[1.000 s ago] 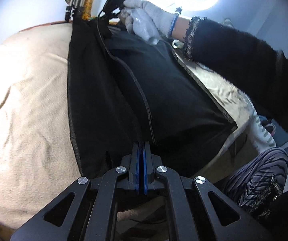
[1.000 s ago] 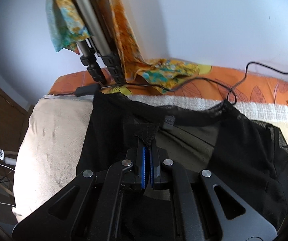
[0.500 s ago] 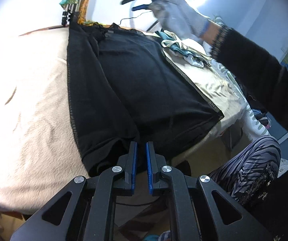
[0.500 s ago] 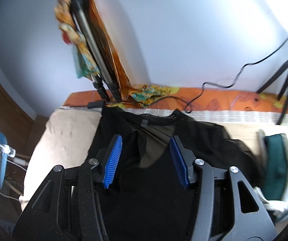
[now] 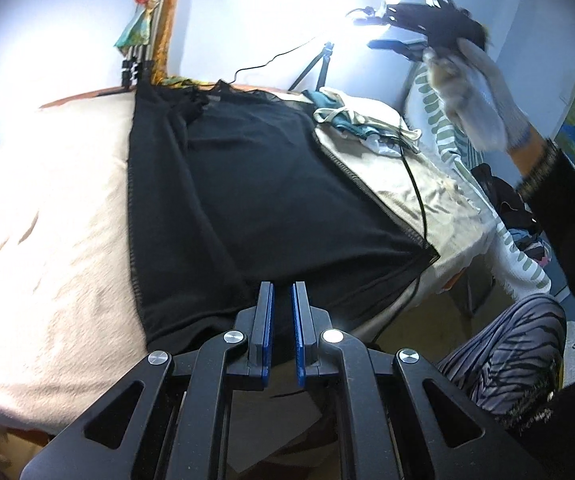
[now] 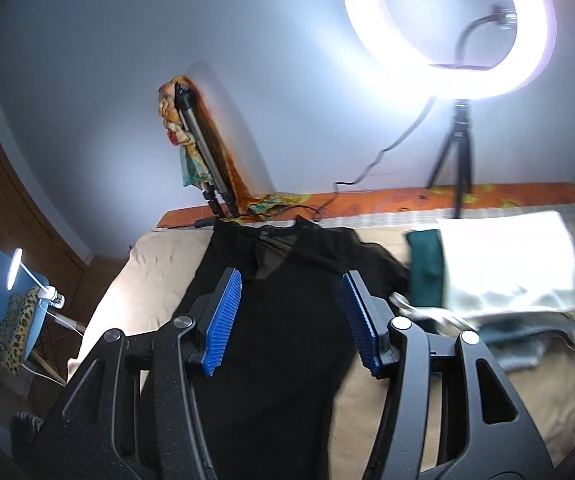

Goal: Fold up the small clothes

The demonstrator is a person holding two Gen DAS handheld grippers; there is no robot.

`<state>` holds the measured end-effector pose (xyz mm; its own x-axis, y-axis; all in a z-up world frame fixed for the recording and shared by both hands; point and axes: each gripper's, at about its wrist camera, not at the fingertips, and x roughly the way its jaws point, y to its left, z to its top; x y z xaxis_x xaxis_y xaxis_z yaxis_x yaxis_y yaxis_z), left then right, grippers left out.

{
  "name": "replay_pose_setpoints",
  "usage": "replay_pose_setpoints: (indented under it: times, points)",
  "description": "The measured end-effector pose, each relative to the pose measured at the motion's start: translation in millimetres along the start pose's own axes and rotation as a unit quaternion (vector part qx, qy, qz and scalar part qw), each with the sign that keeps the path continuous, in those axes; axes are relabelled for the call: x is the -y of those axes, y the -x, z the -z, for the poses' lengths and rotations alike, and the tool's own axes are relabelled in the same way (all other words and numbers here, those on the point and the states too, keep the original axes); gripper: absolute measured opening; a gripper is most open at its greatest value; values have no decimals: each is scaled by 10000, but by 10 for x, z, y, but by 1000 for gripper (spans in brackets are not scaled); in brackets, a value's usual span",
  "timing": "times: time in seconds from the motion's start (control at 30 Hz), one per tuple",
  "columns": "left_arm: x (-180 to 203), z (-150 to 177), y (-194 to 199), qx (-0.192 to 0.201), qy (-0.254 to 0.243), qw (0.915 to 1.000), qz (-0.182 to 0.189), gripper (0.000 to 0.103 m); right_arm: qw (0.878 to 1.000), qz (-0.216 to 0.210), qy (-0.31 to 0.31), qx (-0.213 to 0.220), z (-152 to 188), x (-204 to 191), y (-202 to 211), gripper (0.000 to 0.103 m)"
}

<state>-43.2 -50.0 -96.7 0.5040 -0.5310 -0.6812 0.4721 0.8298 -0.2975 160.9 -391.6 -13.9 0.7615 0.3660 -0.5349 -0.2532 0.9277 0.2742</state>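
Both grippers have let go: right gripper lifted off, jaws wide, empty; left gripper jaws slightly apart, prob. empty. Black garment lies flat on bed.

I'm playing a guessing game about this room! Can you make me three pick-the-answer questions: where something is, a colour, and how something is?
1. Where does the black garment lie?
A. on the beige blanket
B. on a chair
C. on the floor

2. What colour are the right gripper pads?
A. red
B. blue
C. green

3. How is the ring light?
A. switched off
B. lying flat
C. glowing

Answers: 1 A, it is spread across the blanket; 2 B, both ribbed pads are blue; 3 C, the ring shines bright white.
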Motion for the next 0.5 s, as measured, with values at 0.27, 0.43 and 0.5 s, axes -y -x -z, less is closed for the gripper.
replay_pose_setpoints:
  times: [0.27, 0.43, 0.5]
  points:
    - [520, -122, -334, -52, -382, 9986, 356, 7, 9990, 327, -285, 75, 395, 586, 640, 55]
    - [857, -181, -611, -227, -534, 9961, 659, 7, 9974, 470, -537, 47, 576, 966, 833, 55]
    - [998, -198, -728, -302, -581, 9948, 783, 7, 9966, 483, -662, 30, 643, 1115, 879, 55]
